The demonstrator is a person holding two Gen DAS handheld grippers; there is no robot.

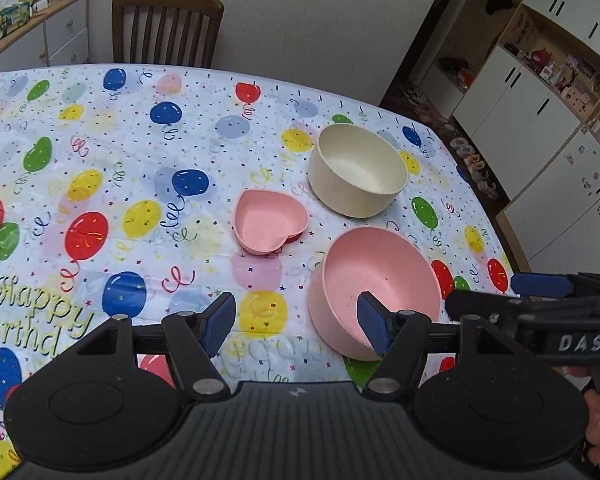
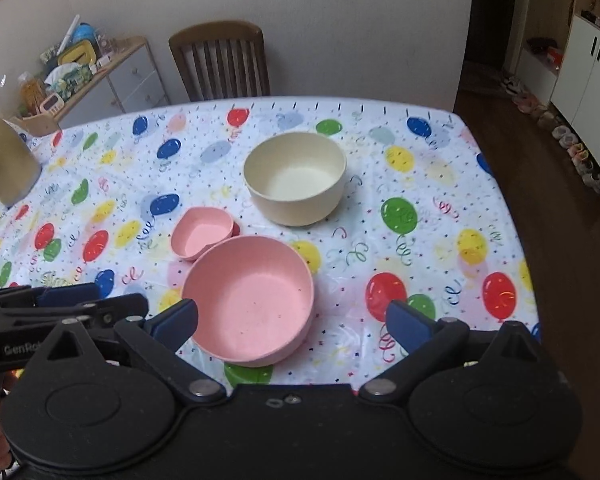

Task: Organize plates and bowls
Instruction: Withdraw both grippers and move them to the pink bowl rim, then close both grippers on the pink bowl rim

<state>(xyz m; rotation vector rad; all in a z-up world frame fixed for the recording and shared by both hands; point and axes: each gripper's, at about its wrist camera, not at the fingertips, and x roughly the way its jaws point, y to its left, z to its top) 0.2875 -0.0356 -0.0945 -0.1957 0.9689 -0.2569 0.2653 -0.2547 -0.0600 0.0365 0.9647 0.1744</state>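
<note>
A large pink bowl (image 1: pixel 384 280) (image 2: pixel 252 300) sits near the table's front edge. A small pink heart-shaped bowl (image 1: pixel 268 222) (image 2: pixel 202 236) lies just behind and left of it. A cream bowl (image 1: pixel 358 170) (image 2: pixel 296 176) stands farther back. My left gripper (image 1: pixel 296 326) is open and empty, low over the table, its right finger in front of the pink bowl's near rim. My right gripper (image 2: pixel 296 322) is open and empty, its jaws spread to either side of the pink bowl's near edge. Each gripper shows at the other view's edge.
The table wears a balloon-print birthday cloth (image 1: pixel 100 184) (image 2: pixel 420 240). A wooden chair (image 1: pixel 166 28) (image 2: pixel 222 62) stands at the far side. A gold bottle (image 2: pixel 4 156) stands at the far left. The right table edge (image 2: pixel 512 216) drops to dark floor. Cabinets (image 1: pixel 540 92) line the right.
</note>
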